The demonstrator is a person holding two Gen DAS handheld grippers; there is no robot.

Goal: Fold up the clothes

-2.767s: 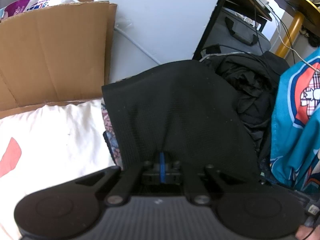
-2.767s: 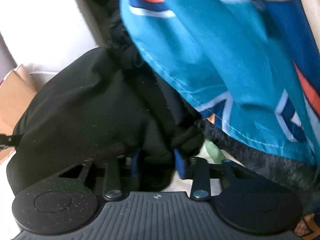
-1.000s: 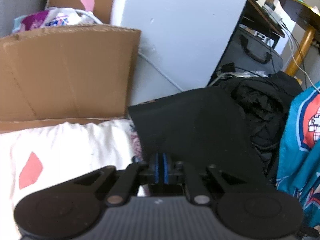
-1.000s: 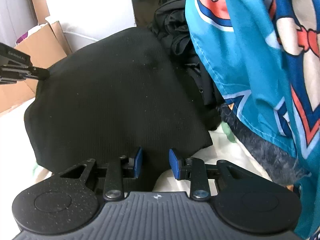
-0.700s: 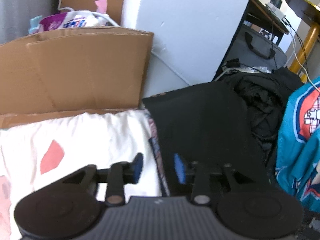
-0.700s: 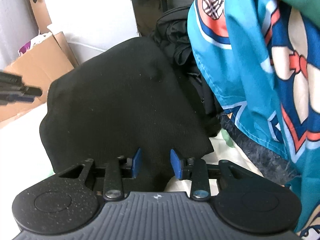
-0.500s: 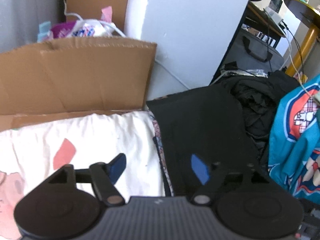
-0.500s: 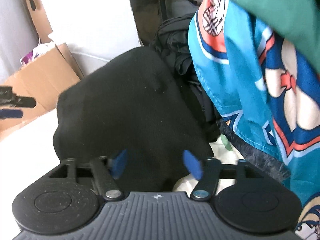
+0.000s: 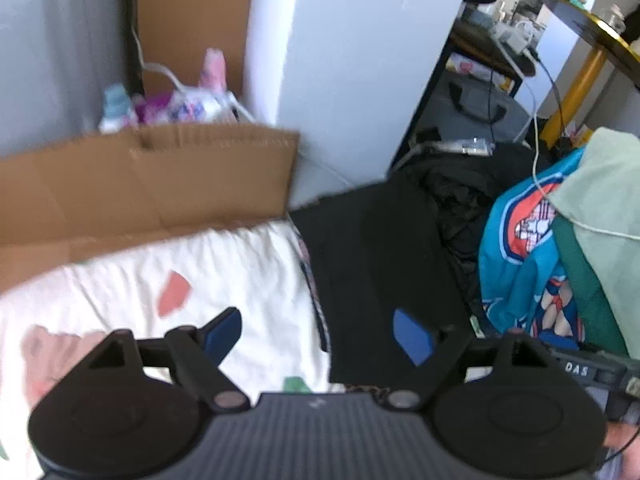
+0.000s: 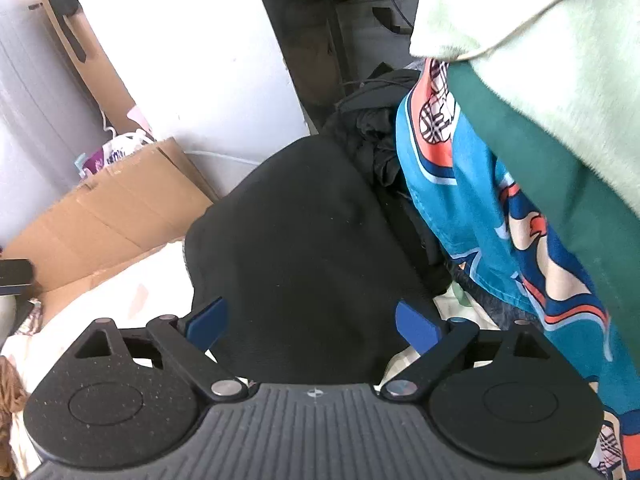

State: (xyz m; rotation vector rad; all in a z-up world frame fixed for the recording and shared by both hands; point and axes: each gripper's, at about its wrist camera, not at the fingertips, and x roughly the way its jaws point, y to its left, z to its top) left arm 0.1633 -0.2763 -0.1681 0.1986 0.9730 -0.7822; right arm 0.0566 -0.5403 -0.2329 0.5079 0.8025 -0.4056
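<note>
Gaping wide, both grippers' jaws hover empty over one folded black garment [image 10: 304, 240]

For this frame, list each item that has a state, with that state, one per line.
left gripper: open, fingers spread, holding nothing
right gripper: open, fingers spread, holding nothing
black garment: folded, lying flat, free of both grippers
cardboard box: open, flap up
teal patterned garment: unfolded, hanging in a pile
dark clothes heap: crumpled, not folded
</note>
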